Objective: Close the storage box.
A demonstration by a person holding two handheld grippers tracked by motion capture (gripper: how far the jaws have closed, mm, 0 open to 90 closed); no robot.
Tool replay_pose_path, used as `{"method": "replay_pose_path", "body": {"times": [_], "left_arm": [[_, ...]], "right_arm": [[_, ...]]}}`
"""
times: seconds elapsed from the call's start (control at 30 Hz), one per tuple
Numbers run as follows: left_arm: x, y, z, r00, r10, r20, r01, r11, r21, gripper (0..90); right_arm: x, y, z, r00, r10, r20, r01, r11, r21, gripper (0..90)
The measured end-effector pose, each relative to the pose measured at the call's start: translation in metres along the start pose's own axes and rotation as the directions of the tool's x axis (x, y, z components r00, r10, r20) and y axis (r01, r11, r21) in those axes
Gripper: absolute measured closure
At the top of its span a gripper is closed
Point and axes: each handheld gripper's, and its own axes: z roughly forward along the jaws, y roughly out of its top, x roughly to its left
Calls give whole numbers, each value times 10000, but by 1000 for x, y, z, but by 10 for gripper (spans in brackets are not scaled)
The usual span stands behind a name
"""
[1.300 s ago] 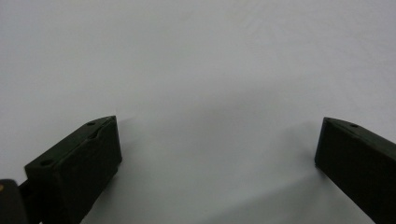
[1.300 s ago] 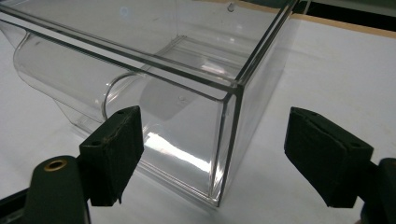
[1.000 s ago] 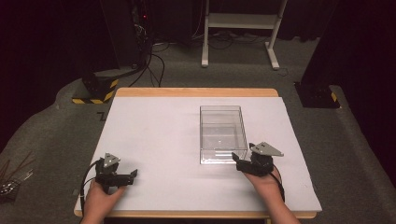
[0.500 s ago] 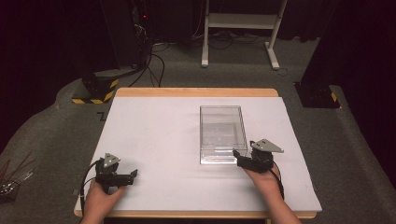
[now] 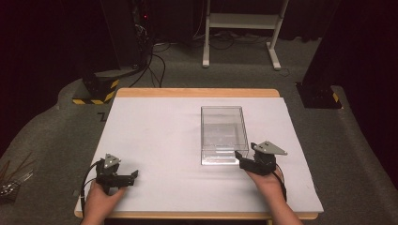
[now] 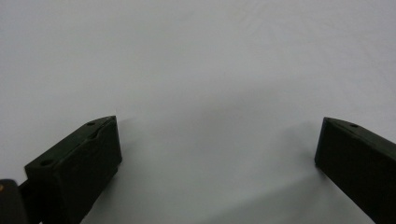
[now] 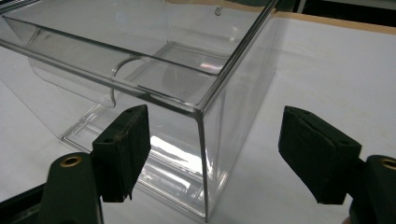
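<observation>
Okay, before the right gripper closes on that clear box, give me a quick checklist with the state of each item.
1. Box corner between the jaws: ok. In the right gripper view the near corner of the clear box stands between the jaws of the right gripper, which are closing.
2. Pads touching the walls: not ok yet; the right pad is clearly off the side wall.
3. Box upright and flat on the white sheet: ok.
4. Box empty: ok, nothing seen inside.
5. Left gripper out of the way: ok; open, far to the left on the sheet.
6. Room around the box: ok, no other things near it.
</observation>
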Motion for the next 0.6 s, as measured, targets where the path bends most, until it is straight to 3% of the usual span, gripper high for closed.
{"method": "replay_pose_path", "body": {"times": [0.4,0.6], "left_arm": [[0,0,0,10000,-21,8,21,10000,-4,6],[0,0,0,10000,-21,8,21,10000,-10,7]], "right_arm": [[-6,-16,-19,9998,125,159,-123,9998,-133,258],[-15,-29,-28,9988,178,450,-182,9998,78,261]]}}
